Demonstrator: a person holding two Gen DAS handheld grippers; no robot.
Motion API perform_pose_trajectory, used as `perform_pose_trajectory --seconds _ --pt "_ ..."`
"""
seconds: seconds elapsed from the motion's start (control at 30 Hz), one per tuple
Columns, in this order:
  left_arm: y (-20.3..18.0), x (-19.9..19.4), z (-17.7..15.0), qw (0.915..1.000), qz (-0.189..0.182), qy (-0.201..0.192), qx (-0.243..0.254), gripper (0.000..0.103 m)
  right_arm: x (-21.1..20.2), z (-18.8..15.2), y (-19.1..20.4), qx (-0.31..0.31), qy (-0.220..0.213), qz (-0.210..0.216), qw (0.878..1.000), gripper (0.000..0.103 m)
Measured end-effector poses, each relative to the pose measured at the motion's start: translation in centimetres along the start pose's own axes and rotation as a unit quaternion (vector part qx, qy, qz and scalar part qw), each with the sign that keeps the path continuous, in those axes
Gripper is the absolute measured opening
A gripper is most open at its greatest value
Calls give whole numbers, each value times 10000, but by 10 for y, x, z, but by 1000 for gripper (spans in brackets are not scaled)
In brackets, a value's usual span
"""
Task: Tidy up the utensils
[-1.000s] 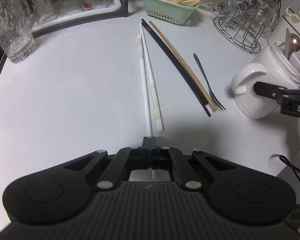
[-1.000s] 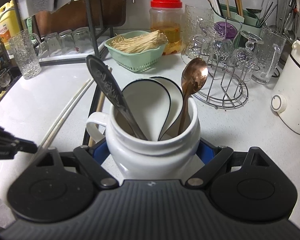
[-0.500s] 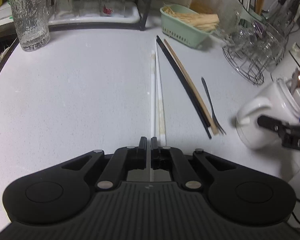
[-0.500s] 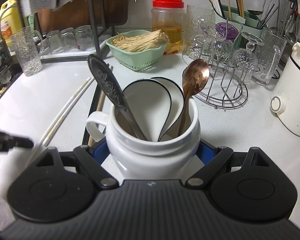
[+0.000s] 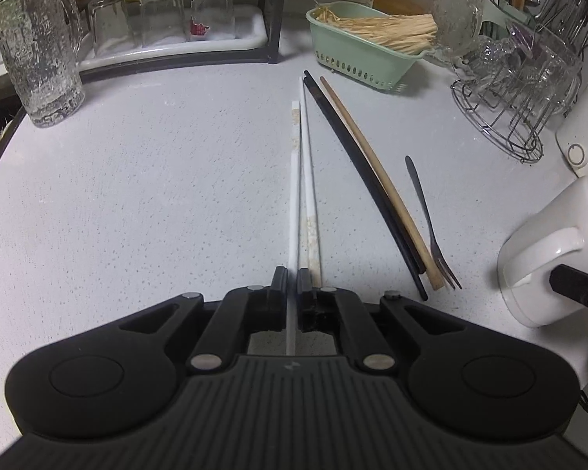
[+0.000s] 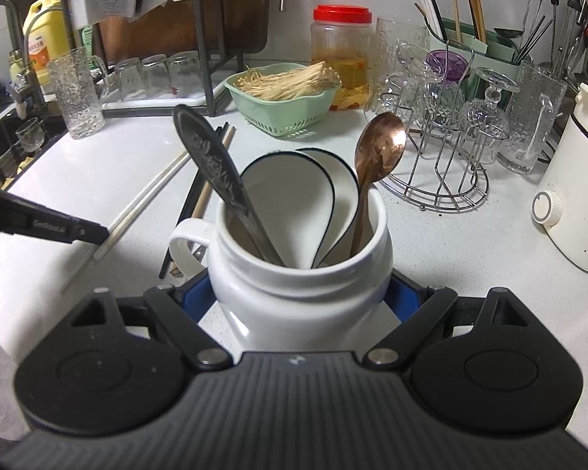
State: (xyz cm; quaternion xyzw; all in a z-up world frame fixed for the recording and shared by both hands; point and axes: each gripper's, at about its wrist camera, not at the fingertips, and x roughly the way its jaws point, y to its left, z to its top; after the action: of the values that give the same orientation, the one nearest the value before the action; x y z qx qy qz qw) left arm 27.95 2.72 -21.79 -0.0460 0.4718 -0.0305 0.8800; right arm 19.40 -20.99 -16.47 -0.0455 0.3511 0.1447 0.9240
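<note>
Through my left camera, my left gripper (image 5: 291, 280) pinches one white chopstick (image 5: 294, 196) lying on the counter (image 5: 137, 196) beside others and a fork (image 5: 427, 215), while my right camera shows my right gripper (image 6: 300, 293) hugging the jar (image 6: 294, 293) already holding spoons (image 6: 376, 156).

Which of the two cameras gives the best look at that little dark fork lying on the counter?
The left wrist view: the fork lies in full there, handle to tines, beside the wooden chopstick. In the right wrist view the white jar hides nearly all of it.
</note>
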Motion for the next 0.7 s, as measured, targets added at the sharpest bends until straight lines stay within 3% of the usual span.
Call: perform_pose_trajectory --seconds 0.17,0.4,0.7 --pt "-8 -7 -4 9997 171 151 -71 4 -2 -2 0 -52 -27 44 10000 91" --pt "-17 -31 -38 9979 209 385 -483 4 -3 -3 -1 -211 -55 160 9996 91" --pt "-28 -65 -83 9940 -138 662 -855 0 -6 -7 2 -279 -90 259 9992 91"
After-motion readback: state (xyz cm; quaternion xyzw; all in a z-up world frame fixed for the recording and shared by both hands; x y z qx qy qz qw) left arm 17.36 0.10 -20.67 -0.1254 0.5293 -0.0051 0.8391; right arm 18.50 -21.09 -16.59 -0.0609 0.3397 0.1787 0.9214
